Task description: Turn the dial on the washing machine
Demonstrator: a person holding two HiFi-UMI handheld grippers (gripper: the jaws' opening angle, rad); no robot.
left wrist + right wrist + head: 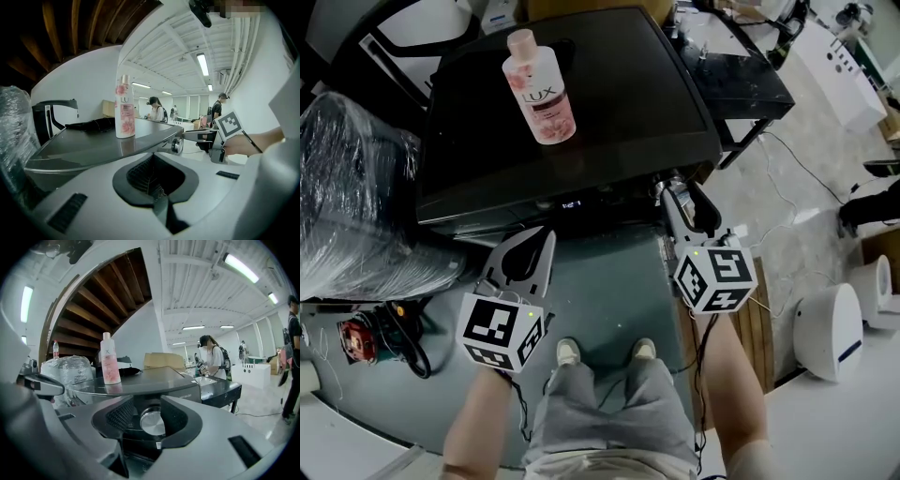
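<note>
Workshop floor, dark washing machine [609,84]: your right gripper [149,404] has its jaws apart, the silver dial [152,423] at the front corner framed between them, ungripped. Centre it, clamp squarely, then roll your wrist. Meanwhile your left gripper [542,239] hangs with jaws together, empty.

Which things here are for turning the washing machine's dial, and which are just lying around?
For the job: washing machine, dial, right tool.
Just lying about: pink bottle on the machine's top, plastic-wrapped bundle beside the machine.
</note>
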